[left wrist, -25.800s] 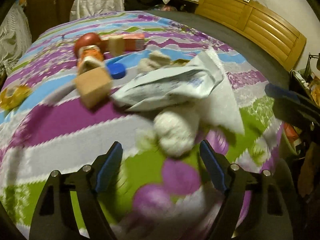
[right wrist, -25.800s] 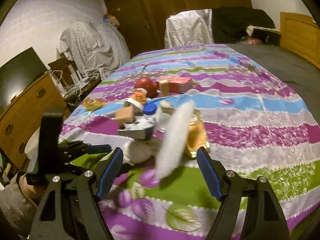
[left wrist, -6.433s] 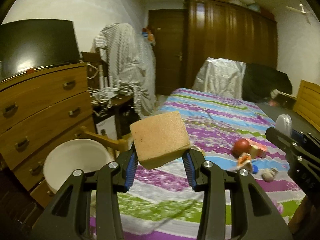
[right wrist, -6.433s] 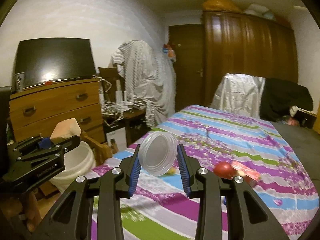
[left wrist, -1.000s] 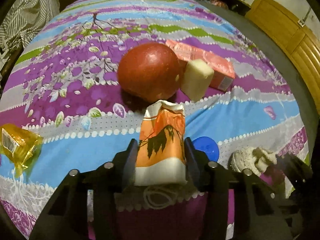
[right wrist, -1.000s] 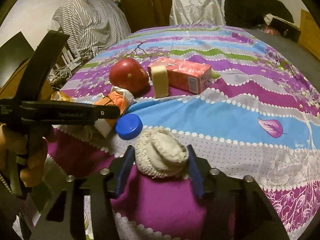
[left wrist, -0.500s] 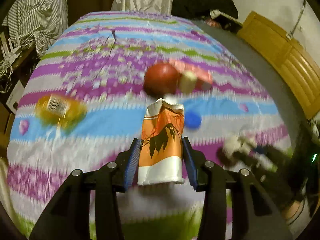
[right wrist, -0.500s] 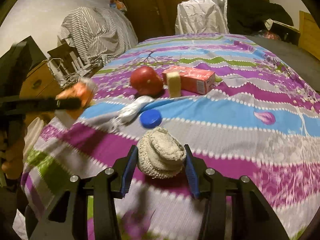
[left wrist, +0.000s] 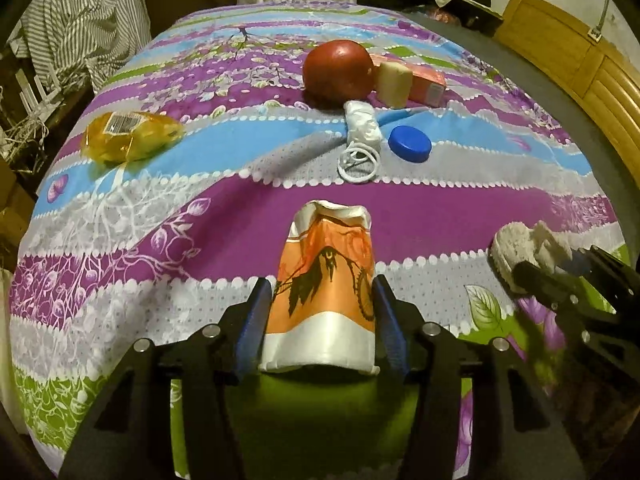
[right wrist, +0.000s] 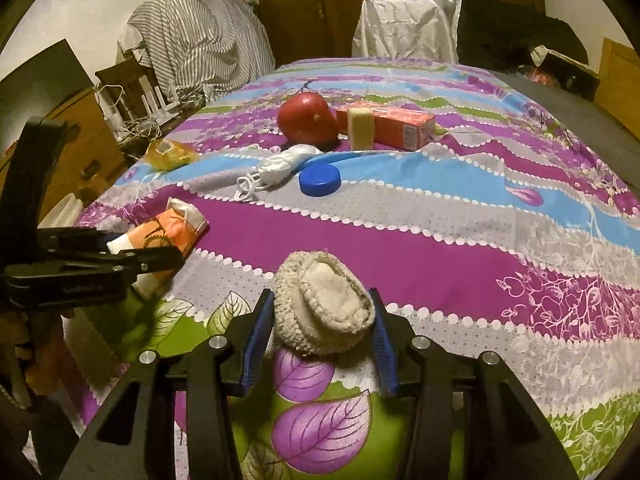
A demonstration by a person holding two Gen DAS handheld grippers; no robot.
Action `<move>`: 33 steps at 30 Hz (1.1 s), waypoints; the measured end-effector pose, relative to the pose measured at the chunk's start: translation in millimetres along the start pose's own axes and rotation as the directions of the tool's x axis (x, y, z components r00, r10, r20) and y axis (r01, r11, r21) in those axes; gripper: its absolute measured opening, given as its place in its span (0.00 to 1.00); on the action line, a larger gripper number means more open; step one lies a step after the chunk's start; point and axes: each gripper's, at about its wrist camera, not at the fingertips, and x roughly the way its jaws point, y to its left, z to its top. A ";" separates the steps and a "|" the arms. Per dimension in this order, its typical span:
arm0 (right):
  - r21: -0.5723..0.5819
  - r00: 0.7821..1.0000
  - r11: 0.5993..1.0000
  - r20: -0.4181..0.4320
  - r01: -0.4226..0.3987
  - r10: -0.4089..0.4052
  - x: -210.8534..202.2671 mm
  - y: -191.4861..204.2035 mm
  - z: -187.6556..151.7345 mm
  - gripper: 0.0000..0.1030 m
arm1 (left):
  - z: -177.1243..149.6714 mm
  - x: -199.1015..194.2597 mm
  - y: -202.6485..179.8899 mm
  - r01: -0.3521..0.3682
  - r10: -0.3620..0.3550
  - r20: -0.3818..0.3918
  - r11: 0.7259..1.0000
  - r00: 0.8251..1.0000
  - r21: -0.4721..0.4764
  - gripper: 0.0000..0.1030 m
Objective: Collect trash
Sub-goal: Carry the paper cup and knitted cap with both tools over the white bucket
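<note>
Above the striped bedspread (left wrist: 120, 240), the left gripper (left wrist: 322, 320) pinches an orange-and-white packet (left wrist: 324, 292), jaws having just eased wider. At four o'clock, the right gripper (right wrist: 320, 324) clamps a cream knitted ball (right wrist: 324, 304). Only its view shows a wooden dresser (right wrist: 68, 152) at nine o'clock.

Both tools look alike. The left gripper (left wrist: 320, 320) has matte black angular arms at the bottom of the frame, with triangular cut-outs, round silver screw heads, and blue ribbed pads on its fingers (left wrist: 253, 322). The right gripper (right wrist: 318, 338) matches: black frame, silver screws, blue pads. At the left edge of the right wrist view, faint lettering marks a black arm.
</note>
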 end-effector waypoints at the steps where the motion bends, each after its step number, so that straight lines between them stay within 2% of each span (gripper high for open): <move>1: -0.002 1.000 1.000 0.002 0.001 -0.001 0.1 -0.2 0.2 0.46 | -1.0 -0.2 -1.7 0.000 0.000 0.005 1.000 1.000 0.002 0.43; 4: -0.004 1.000 1.000 0.023 0.010 -0.010 -2.8 0.3 -0.1 0.43 | -5.0 -3.8 -6.4 -0.018 0.019 0.035 1.000 0.999 -0.012 0.36; 8: 0.002 0.997 0.999 0.072 0.034 -0.034 -12.8 0.7 0.4 0.41 | -10.4 -19.1 -13.6 -0.035 0.039 0.107 0.999 0.994 -0.032 0.36; 10: 0.012 0.993 0.999 0.109 0.048 -0.049 -23.1 1.2 1.8 0.41 | -12.5 -34.2 -19.3 -0.045 0.051 0.169 0.998 0.984 -0.041 0.36; 13: 0.023 0.980 0.997 0.185 0.076 -0.079 -46.4 3.5 7.4 0.40 | -13.8 -59.4 -27.9 -0.063 0.073 0.263 0.997 0.962 -0.046 0.36; 14: 0.028 0.973 0.996 0.212 0.087 -0.091 -55.0 3.9 9.8 0.40 | -14.3 -71.1 -32.0 -0.068 0.079 0.304 0.997 0.949 -0.047 0.36; 16: 0.030 0.952 0.993 0.281 0.116 -0.120 -77.6 7.6 15.6 0.41 | -13.6 -87.3 -38.9 -0.072 0.085 0.360 0.996 0.929 -0.050 0.36; 21: 0.019 0.886 0.983 0.430 0.182 -0.172 -131.1 18.1 24.2 0.41 | -13.2 -129.9 -54.9 -0.075 0.092 0.490 0.996 0.867 -0.055 0.36; 23: 0.023 0.856 0.979 0.481 0.204 -0.190 -151.1 23.1 24.7 0.41 | -15.5 -141.3 -57.2 -0.079 0.097 0.522 0.995 0.847 -0.057 0.36; 26: 0.032 0.822 0.975 0.532 0.219 -0.203 -174.4 27.9 22.7 0.41 | -19.6 -156.7 -59.5 -0.084 0.108 0.563 0.994 0.819 -0.068 0.36; 29: 0.036 0.808 0.973 0.551 0.226 -0.208 -187.7 32.7 21.4 0.41 | -24.0 -167.8 -58.8 -0.085 0.114 0.589 0.993 0.800 -0.078 0.37; 33: 0.032 0.807 0.974 0.555 0.223 -0.203 -197.7 36.7 18.2 0.41 | -26.1 -177.7 -59.9 -0.086 0.116 0.606 0.993 0.787 -0.078 0.37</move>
